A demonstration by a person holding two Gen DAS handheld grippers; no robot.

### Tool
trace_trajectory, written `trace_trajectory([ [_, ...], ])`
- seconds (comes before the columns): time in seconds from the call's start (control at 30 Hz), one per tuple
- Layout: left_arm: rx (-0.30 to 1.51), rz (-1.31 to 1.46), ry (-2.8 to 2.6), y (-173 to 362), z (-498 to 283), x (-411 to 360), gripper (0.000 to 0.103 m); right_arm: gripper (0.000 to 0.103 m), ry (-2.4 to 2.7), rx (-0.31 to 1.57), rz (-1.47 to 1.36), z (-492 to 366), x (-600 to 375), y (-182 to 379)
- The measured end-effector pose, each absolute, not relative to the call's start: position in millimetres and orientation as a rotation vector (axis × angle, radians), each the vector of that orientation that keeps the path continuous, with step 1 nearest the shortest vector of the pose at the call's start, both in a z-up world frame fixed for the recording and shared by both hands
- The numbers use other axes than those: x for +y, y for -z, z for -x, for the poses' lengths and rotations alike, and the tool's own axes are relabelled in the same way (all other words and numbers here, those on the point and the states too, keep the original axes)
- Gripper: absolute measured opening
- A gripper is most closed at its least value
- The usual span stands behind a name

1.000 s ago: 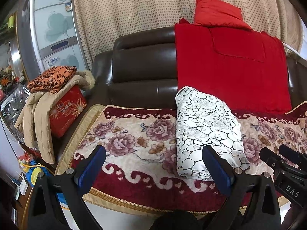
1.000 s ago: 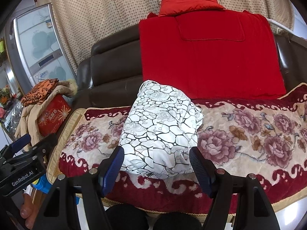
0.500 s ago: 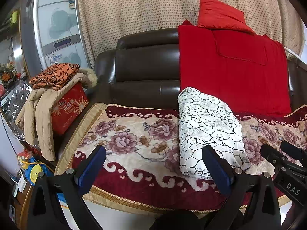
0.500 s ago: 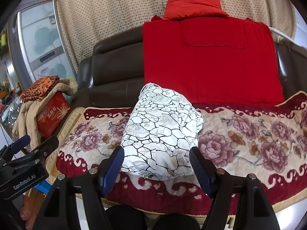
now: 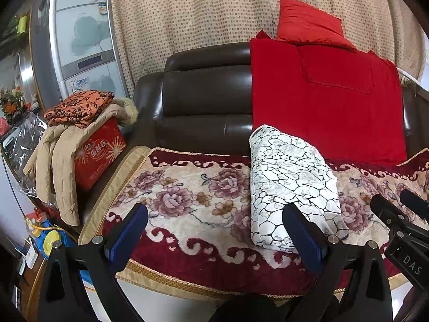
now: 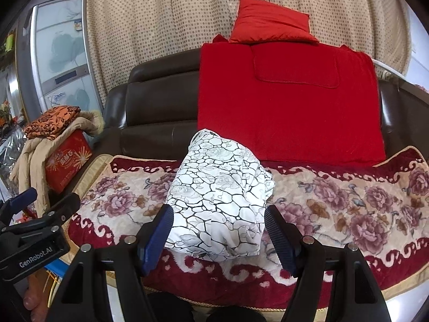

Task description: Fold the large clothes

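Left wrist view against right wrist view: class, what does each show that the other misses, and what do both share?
Left wrist only: the blue and yellow toy low at the left, and the right tongs entering at the edge. Right wrist only: the left tongs, labelled GenRobot.AI. Both: the folded white garment on the floral sofa cover, below the red blanket, with all tongs open and empty.

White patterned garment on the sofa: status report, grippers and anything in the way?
Left gripper and right gripper open, empty, short of the sofa. White patterned garment folded into a bundle on the floral sofa cover. Nothing in the way.
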State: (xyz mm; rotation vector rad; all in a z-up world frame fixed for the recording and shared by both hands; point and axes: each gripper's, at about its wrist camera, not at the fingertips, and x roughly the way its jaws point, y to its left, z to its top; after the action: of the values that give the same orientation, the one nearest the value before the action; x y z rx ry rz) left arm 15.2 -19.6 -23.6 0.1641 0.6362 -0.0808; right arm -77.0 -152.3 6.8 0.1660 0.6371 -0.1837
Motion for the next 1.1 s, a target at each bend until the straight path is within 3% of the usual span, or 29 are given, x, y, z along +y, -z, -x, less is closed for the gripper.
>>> trace_trajectory([
  [1.1,0.563,-0.191,0.116,-0.5,12.3,-38.3,0.100,0.074,0.210,0.568,-0.147,104.6,-166.1,-26.8],
])
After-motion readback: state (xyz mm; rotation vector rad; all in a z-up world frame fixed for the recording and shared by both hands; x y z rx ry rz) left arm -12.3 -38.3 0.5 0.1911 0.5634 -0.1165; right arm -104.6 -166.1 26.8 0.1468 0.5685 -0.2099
